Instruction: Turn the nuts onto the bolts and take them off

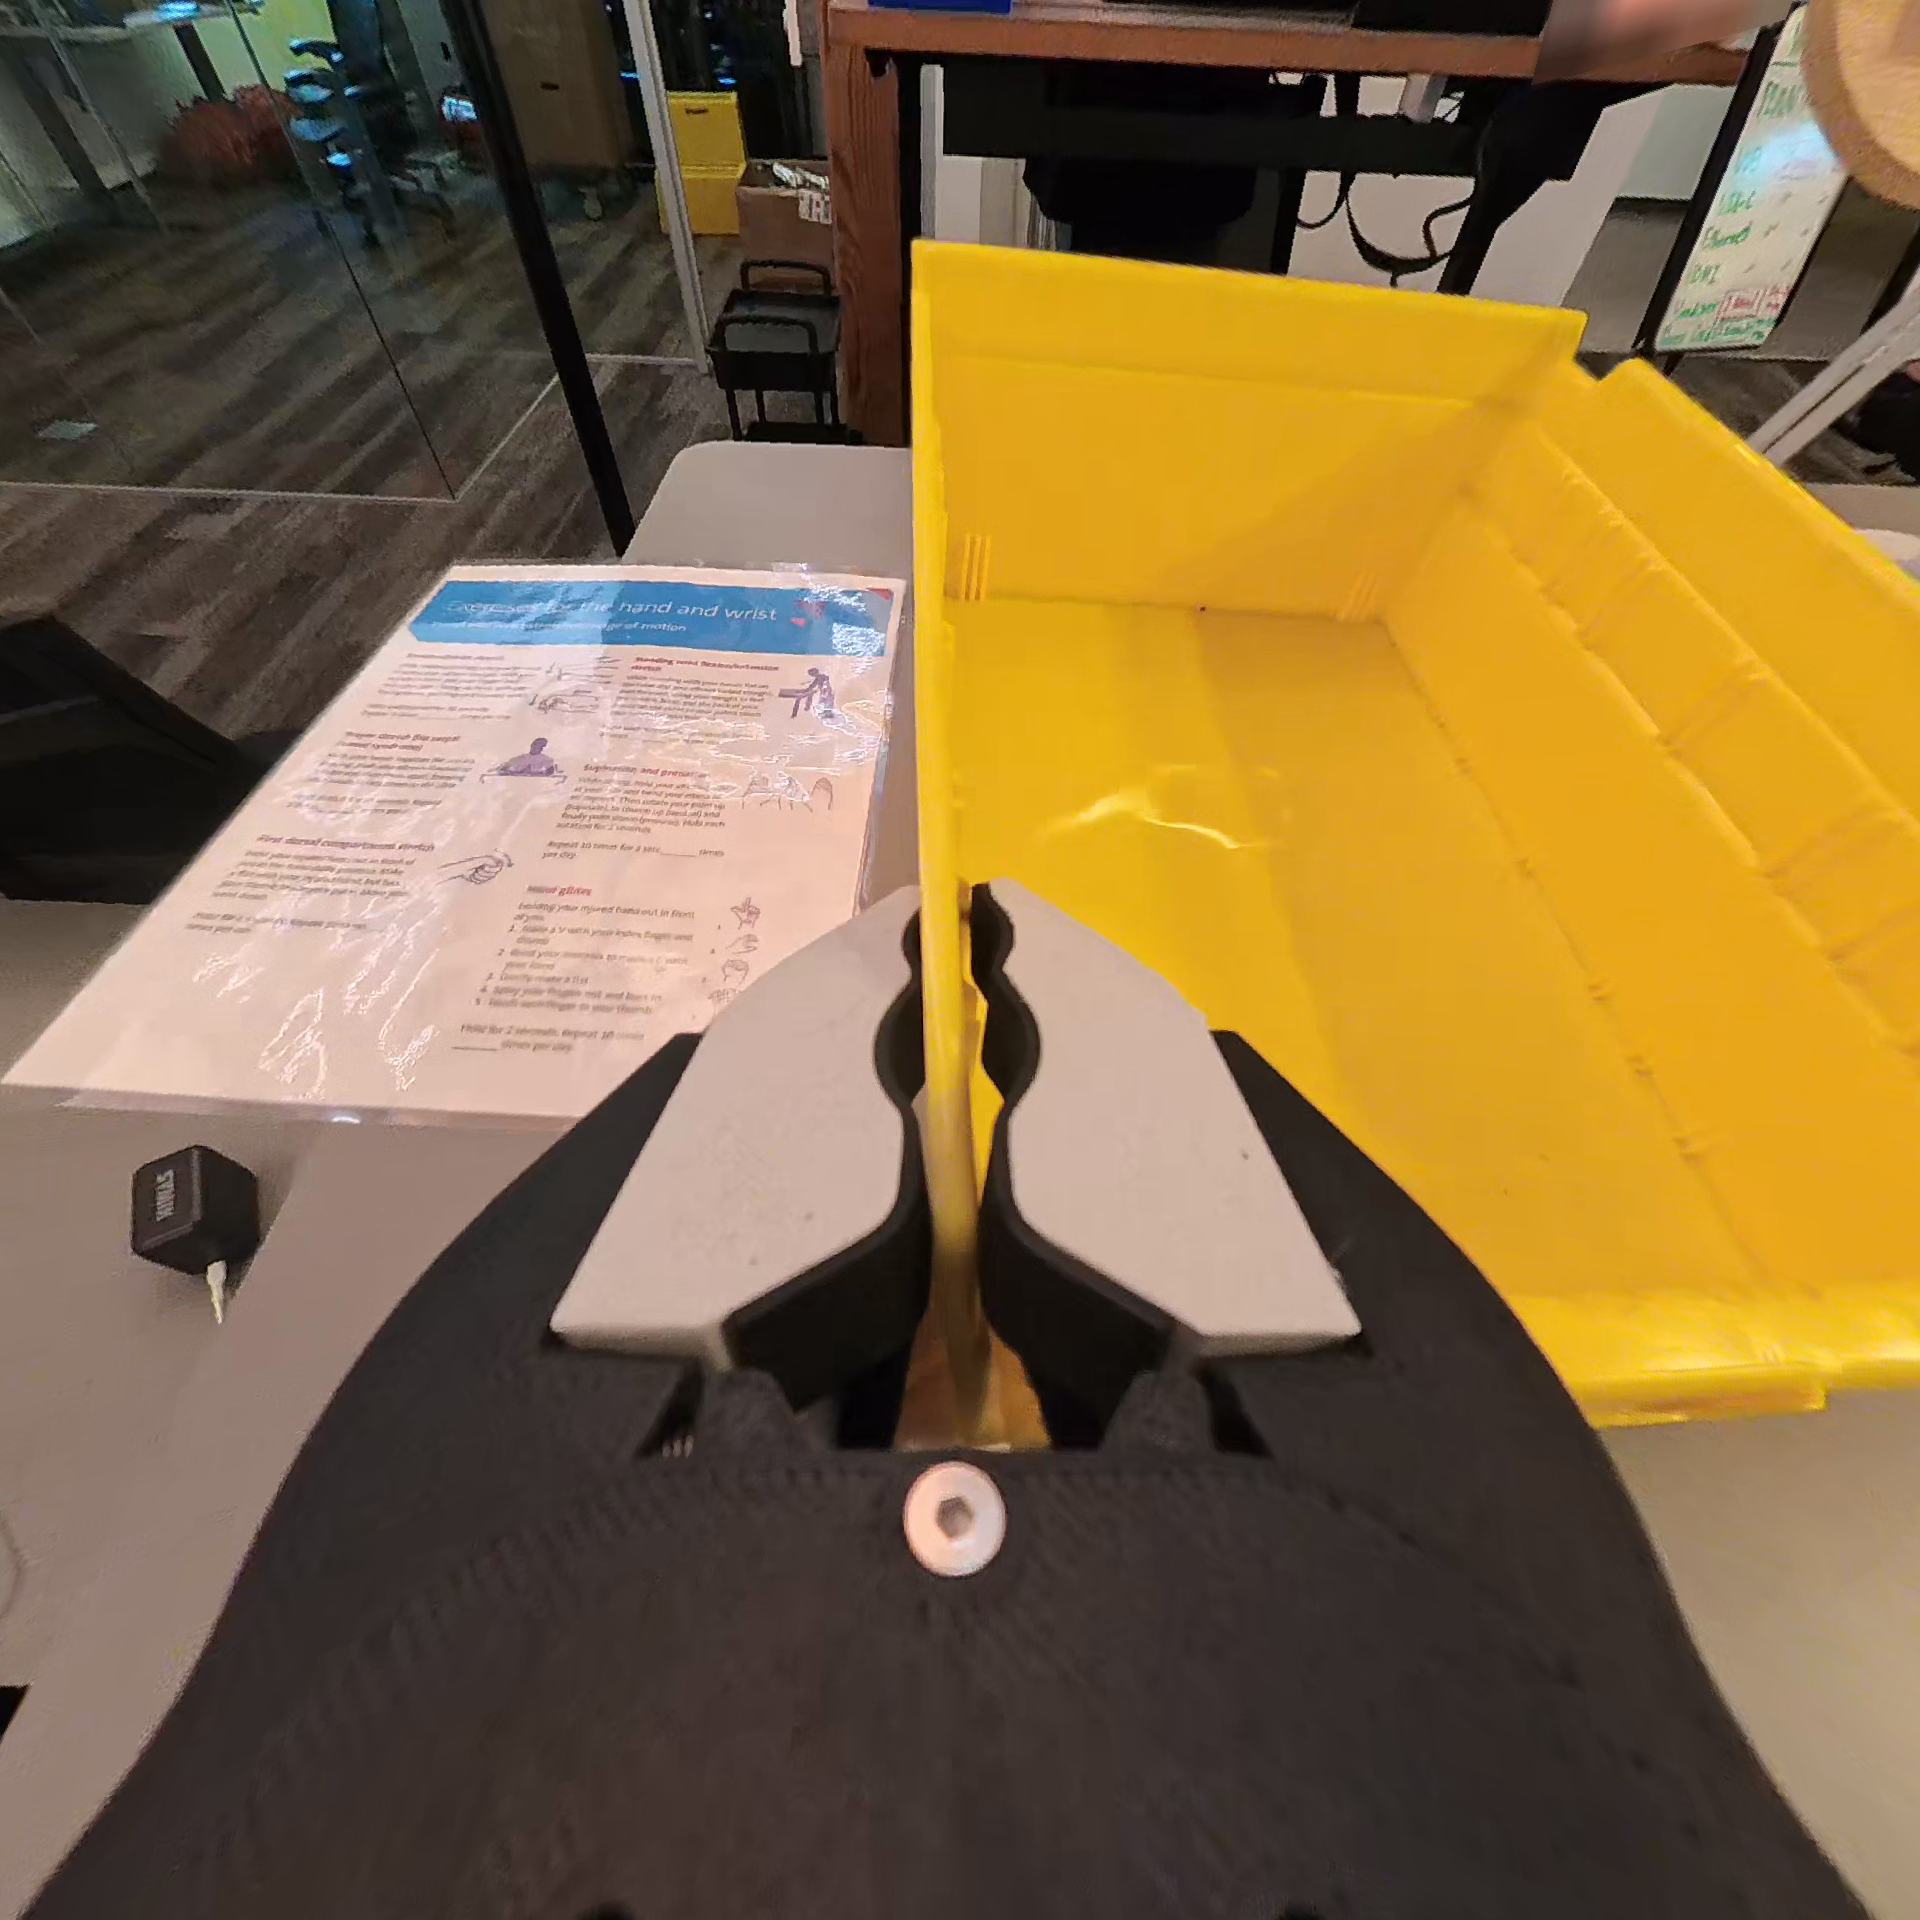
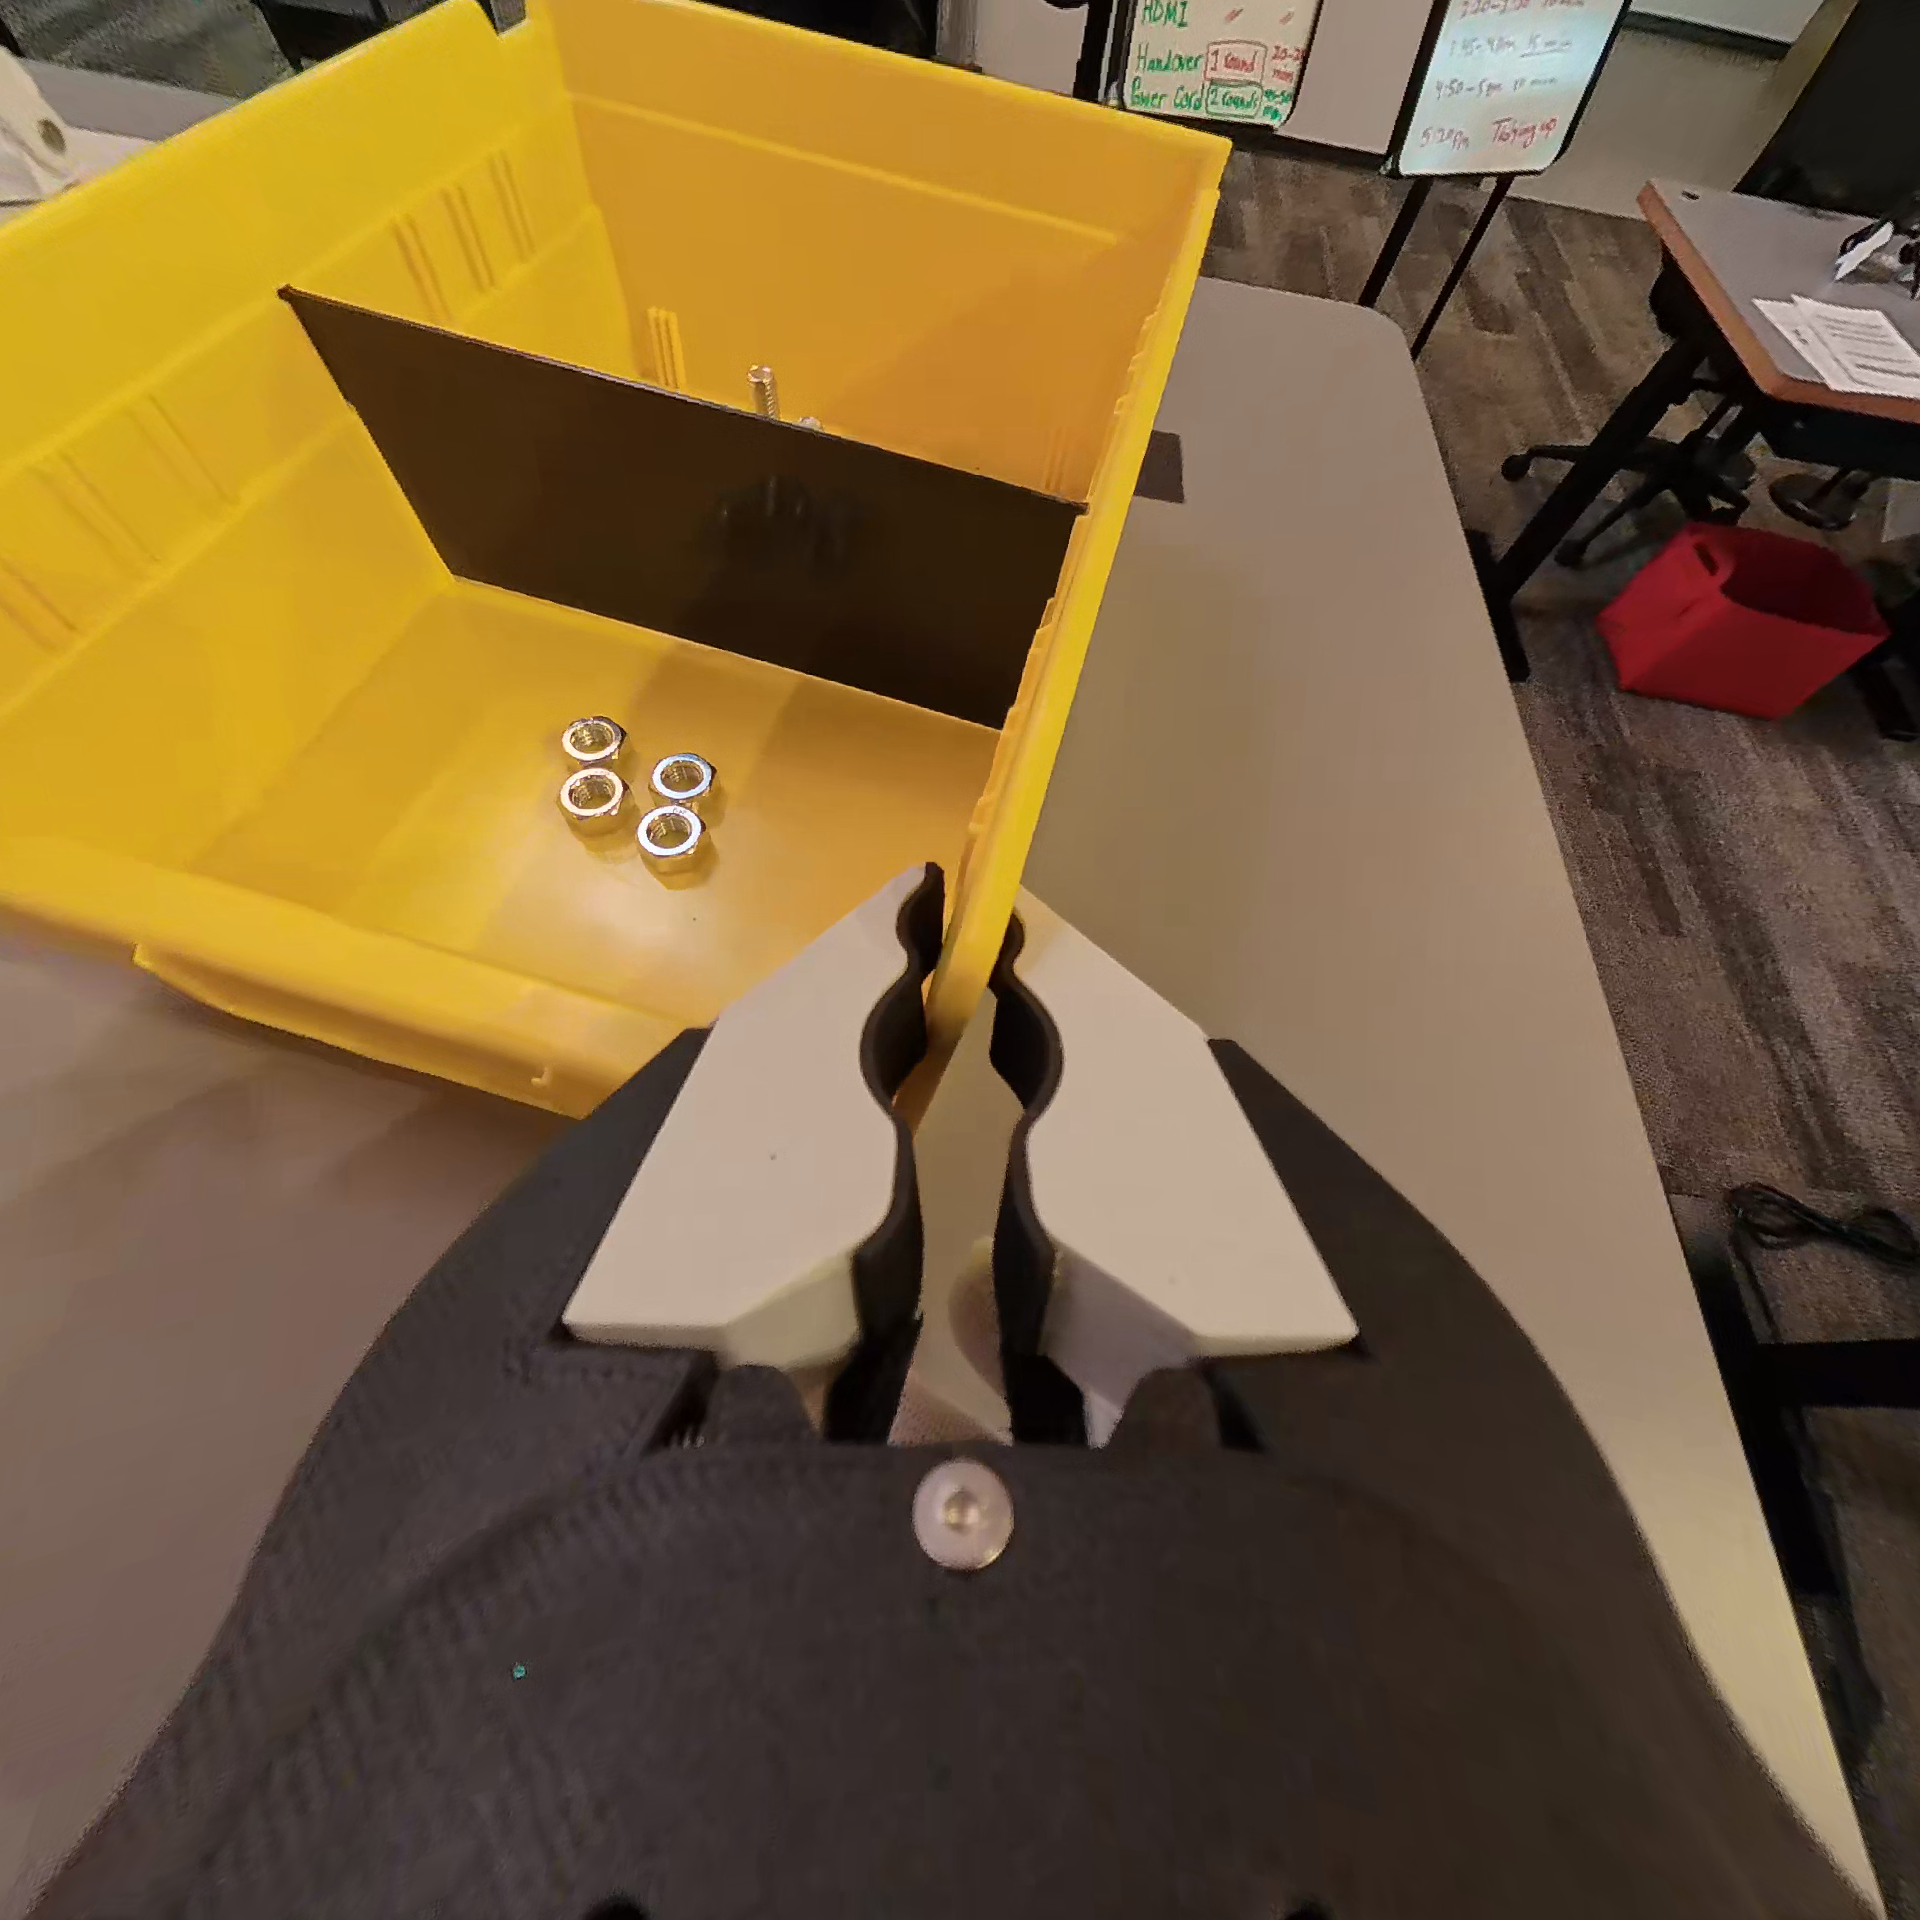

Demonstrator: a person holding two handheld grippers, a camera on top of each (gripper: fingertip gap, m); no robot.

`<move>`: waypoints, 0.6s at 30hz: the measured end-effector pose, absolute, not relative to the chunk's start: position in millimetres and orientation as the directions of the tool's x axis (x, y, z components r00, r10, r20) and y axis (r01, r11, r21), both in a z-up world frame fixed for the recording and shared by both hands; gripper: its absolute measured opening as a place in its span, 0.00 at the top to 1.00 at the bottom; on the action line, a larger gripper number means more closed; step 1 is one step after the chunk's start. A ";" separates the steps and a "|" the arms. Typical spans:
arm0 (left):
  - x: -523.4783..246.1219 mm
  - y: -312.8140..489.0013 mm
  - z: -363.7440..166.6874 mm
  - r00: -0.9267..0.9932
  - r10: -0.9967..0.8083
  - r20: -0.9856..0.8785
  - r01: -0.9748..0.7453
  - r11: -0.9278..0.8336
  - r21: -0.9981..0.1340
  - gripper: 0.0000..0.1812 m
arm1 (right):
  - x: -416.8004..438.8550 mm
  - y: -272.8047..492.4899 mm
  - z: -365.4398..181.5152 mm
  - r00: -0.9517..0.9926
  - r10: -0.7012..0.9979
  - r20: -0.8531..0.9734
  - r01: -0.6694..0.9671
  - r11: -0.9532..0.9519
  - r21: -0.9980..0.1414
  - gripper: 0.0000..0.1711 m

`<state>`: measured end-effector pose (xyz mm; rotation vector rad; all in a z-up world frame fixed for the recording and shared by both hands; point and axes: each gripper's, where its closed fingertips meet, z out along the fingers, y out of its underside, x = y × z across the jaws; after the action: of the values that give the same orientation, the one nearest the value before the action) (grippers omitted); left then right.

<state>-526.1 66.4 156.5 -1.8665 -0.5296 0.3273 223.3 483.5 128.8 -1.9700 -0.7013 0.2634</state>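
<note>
The left side wall of a yellow plastic storage bin (image 1: 1351, 831) is clamped between the narrow jaws of the left gripper (image 1: 948, 914), whose grey fingers (image 1: 790, 1091) straddle the wall's rim. In the same way, the bin's right wall (image 2: 1049, 727) is pinched by the right gripper (image 2: 971, 914), its jaws nearly closed on the thin plastic. The bin rests on a grey table (image 2: 1299, 831).

Inside, a black divider panel (image 2: 675, 520) is set across the bin. In the near compartment, four silver hex nuts (image 2: 636, 795) are clustered on the floor, touching or just beside one another. Beyond the divider, the threaded tip of a silver bolt (image 2: 761, 390) is seen standing upright; the rest is hidden.

A laminated printed sheet (image 1: 520, 831) lies on the table left of the bin, and a small black plug adapter (image 1: 192, 1210) lies nearer.
</note>
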 end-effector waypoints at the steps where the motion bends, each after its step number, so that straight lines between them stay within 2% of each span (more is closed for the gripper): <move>1: -523.1 63.9 159.0 0.862 0.506 0.032 0.200 -0.280 -0.939 0.98 | 221.4 477.1 129.1 0.806 0.580 0.122 0.375 -0.340 -0.863 0.98; 9: -498.6 40.5 182.7 0.852 0.517 0.078 0.203 -0.189 -0.961 0.98 | 190.3 419.8 132.7 0.761 0.639 0.116 0.399 -0.320 -0.859 0.98; 18: -466.3 8.2 202.4 0.843 0.516 0.153 0.229 -0.087 -0.970 0.98 | 108.1 344.8 127.6 0.635 0.766 0.101 0.450 -0.260 -0.854 0.98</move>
<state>-466.3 8.2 202.4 -1.6706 -0.5866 0.2634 108.1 344.8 127.6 -1.9042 -0.9631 0.4177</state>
